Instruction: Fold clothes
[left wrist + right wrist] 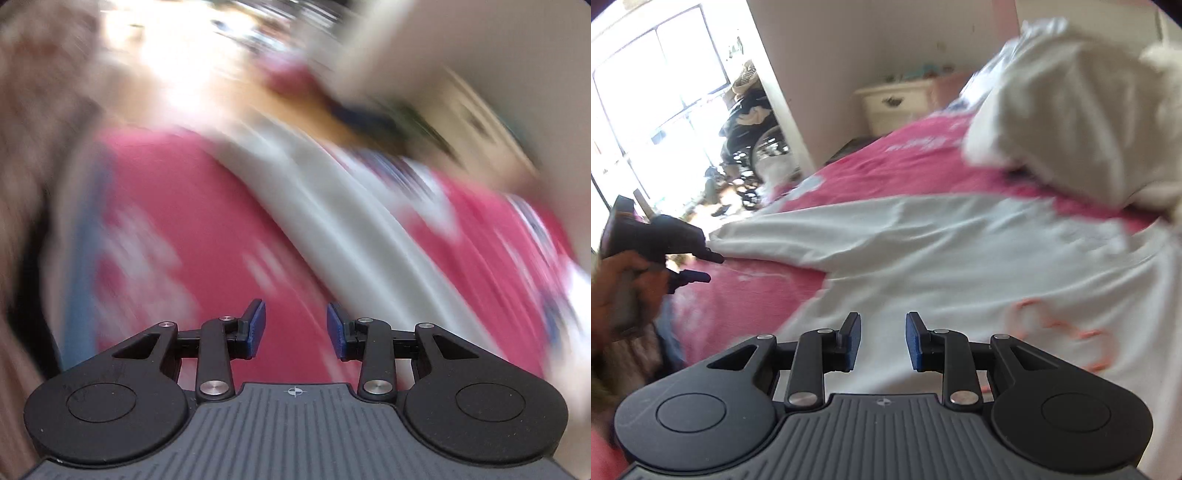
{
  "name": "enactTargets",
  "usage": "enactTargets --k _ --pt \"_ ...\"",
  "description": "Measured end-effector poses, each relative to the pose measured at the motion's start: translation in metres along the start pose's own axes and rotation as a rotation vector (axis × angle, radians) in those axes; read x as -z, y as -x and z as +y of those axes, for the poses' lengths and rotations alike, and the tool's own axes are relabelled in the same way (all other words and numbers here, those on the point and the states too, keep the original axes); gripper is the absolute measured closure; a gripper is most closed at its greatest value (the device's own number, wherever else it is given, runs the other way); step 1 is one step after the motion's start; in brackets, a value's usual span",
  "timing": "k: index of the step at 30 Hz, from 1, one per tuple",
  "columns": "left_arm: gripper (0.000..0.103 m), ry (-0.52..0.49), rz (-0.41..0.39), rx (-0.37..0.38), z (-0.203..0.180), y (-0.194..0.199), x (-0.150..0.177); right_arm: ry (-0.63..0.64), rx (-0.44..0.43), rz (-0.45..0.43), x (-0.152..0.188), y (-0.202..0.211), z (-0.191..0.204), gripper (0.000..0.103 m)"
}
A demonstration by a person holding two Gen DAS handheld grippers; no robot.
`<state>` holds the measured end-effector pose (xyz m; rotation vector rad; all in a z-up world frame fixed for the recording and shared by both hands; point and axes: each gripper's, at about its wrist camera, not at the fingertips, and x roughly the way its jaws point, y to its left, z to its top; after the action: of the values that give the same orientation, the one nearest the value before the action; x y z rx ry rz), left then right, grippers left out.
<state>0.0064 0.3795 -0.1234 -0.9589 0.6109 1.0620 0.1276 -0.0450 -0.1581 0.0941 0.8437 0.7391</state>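
White garment (960, 251) spread flat on pink bed cover (886, 162), sleeve reaching toward left gripper (701, 266). Likely light, limp, wrinkle-prone; best pinched at sleeve end or hem edge. Right gripper (882, 341) jaws part-open, empty; left likewise.

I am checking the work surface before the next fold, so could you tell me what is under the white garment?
The white garment lies spread on a pink bedspread, which shows around its edges. Whatever lies beneath its middle is covered and cannot be seen.
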Motion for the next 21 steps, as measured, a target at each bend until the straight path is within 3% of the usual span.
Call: enactTargets --k 3,6,8,11,15,21 --pt "0.067 0.151 0.006 -0.089 0.011 -0.020 -0.036 -0.054 -0.077 0.013 -0.019 -0.032 0.012 0.074" --pt "0.067 0.200 -0.009 -0.172 0.018 -0.033 -0.056 -0.023 -0.122 -0.002 -0.050 -0.072 0.035 0.073" --pt "0.067 0.227 -0.028 -0.181 0.022 -0.036 -0.063 0.024 -0.124 -0.007 -0.072 -0.104 0.053 0.073" --pt "0.066 0.229 -0.051 -0.161 0.023 -0.041 -0.072 0.102 -0.040 -0.006 -0.096 -0.147 0.074 0.075" --pt "0.062 0.229 -0.028 -0.146 0.025 -0.047 -0.072 0.083 0.036 -0.027 -0.098 -0.158 0.070 0.078" --pt "0.062 0.186 -0.056 -0.151 0.007 -0.060 -0.061 0.012 0.030 -0.017 -0.082 -0.167 0.042 0.079"
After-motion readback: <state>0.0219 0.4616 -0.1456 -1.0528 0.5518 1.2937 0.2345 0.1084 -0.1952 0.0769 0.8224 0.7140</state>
